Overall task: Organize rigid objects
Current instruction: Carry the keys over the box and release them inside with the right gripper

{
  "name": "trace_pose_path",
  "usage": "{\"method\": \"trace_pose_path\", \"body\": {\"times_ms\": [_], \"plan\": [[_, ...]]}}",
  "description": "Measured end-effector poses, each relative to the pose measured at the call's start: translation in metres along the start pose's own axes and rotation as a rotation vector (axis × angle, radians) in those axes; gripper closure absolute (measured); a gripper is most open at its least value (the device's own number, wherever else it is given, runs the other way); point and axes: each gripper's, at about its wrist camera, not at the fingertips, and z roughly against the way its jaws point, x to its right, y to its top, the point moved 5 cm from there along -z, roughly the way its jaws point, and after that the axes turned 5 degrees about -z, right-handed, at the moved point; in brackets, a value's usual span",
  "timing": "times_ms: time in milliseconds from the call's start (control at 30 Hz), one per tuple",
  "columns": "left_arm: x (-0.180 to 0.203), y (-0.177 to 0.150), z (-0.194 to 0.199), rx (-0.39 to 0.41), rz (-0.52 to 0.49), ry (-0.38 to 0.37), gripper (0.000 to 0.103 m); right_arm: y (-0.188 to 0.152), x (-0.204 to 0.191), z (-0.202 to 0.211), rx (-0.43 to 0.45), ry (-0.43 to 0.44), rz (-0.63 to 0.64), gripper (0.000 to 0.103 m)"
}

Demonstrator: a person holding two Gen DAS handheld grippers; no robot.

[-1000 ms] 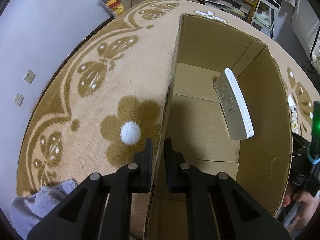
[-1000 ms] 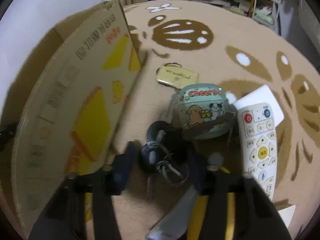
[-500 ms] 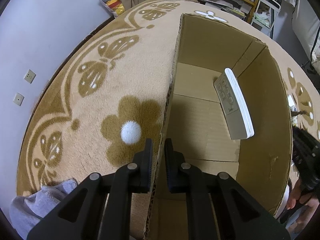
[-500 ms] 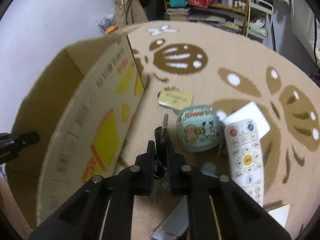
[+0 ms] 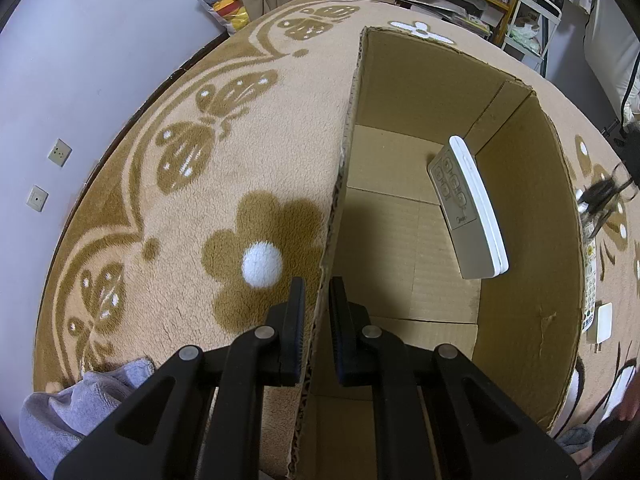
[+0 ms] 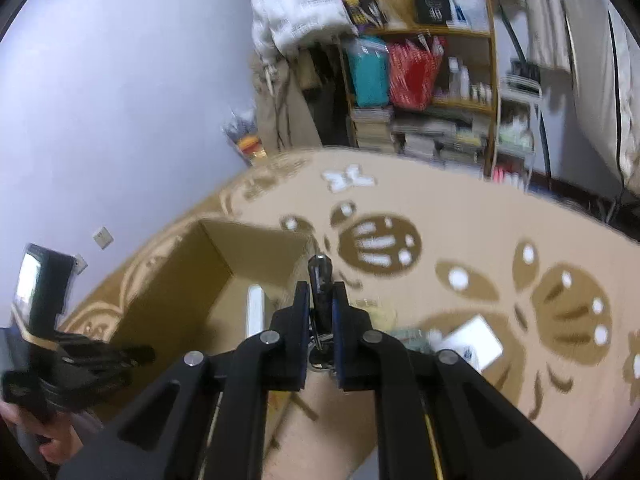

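Along the near left wall of the cardboard box (image 5: pixel 520 216), my left gripper (image 5: pixel 316 312) is pinched onto the wall edge, steadying it. Inside, a white remote (image 5: pixel 468 208) leans lengthwise against the right wall; the floor to its left is open.

From the right wrist view, my right gripper (image 6: pixel 320 320) is clamped on a dark key bunch (image 6: pixel 319 276), held above the rug (image 6: pixel 480 240). The box (image 6: pixel 256 248) opening lies ahead-left and below, across its right wall.
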Motion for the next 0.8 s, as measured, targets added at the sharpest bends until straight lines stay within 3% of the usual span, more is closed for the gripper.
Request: {"method": "trace_pose_path", "body": {"times_ms": [200,533,800], "plan": [[0.000,0.000,0.000,0.000,0.002,-0.002,0.092,0.018,-0.025,0.016,0.057,0.093,0.013,0.091],[0.000,0.000,0.000,0.000,0.003,-0.003,0.092,0.012,-0.050,0.010,0.045,0.185,0.008,0.091],[0.001,0.001,0.000,-0.001,0.006,-0.011,0.092,-0.013,-0.051,-0.021,-0.088,0.141,0.021,0.091]]}}
